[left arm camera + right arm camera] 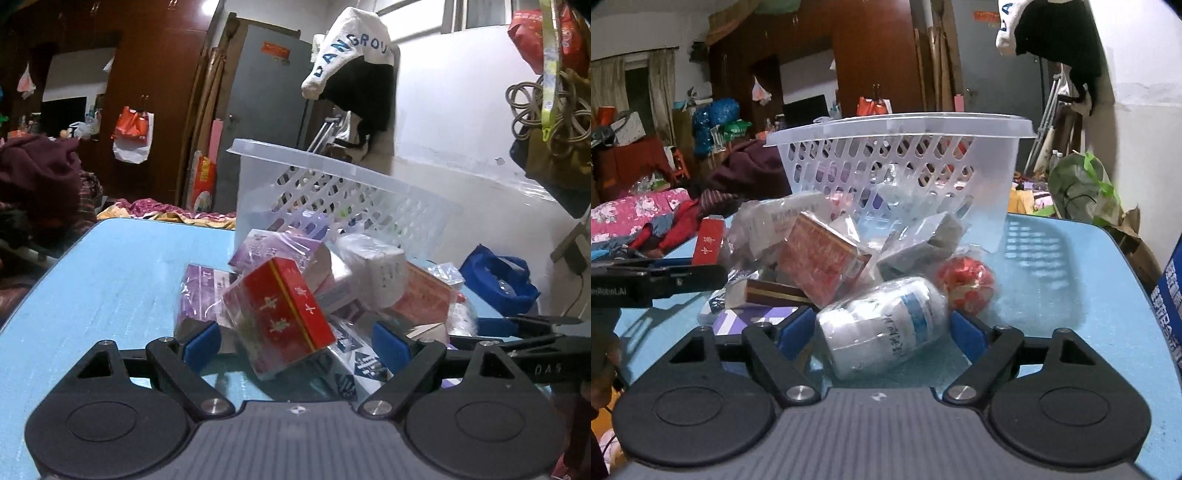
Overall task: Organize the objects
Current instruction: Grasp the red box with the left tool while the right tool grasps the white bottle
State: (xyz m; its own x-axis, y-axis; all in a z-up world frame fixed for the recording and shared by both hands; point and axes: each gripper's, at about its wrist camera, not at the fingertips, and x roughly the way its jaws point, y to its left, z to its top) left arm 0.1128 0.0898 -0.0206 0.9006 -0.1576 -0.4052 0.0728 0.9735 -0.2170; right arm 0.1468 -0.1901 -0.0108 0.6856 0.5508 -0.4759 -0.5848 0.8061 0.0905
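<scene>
While both grippers gape | left gripper (pixel 295 341): one red box (pixel 284 314) | right gripper (pixel 884 328): one white bottle (pixel 882 326) | one basket (pixel 897 162)

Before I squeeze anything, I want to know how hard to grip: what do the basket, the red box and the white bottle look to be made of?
Basket: thin translucent plastic, judging by its see-through perforated walls. Red box: probably printed cardboard with sharp folded edges, inside glossy clear film. White bottle: seemingly opaque plastic with a paper label, also wrapped in crinkly clear film.
</scene>
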